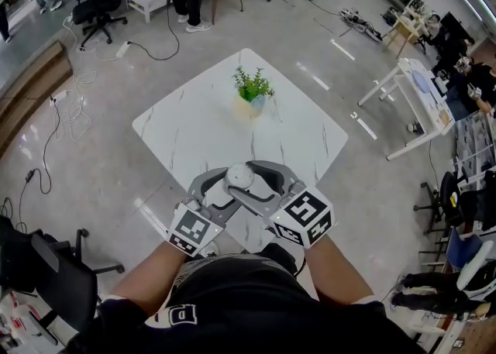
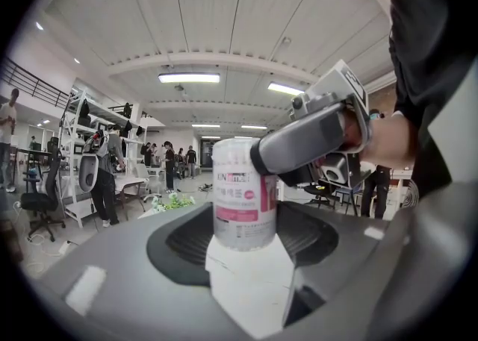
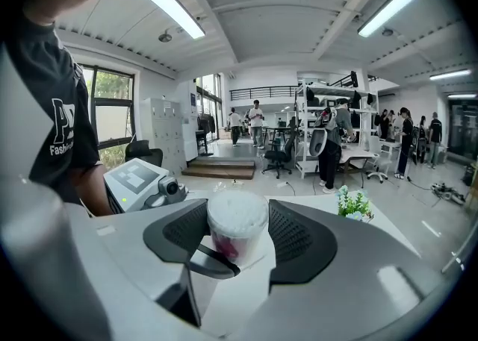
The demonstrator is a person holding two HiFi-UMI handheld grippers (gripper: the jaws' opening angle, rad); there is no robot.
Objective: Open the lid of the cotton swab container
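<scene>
I hold the cotton swab container (image 1: 239,177) between both grippers, above the near edge of the white table (image 1: 194,124). It is a clear cylinder with a pink and white label (image 2: 243,205) and a whitish top (image 3: 237,215). My left gripper (image 2: 245,233) is shut on the container's lower body. My right gripper (image 3: 237,233) is shut around its top, where the lid is, and one of its grey fingers (image 2: 306,142) crosses the top rim in the left gripper view. In the head view, the left gripper (image 1: 227,191) and right gripper (image 1: 254,180) meet at the container.
A small potted plant (image 1: 253,89) stands at the table's middle. Office chairs (image 1: 97,5), cables (image 1: 66,104) and standing people surround the table on the grey floor. Another white table (image 1: 422,93) is at the right.
</scene>
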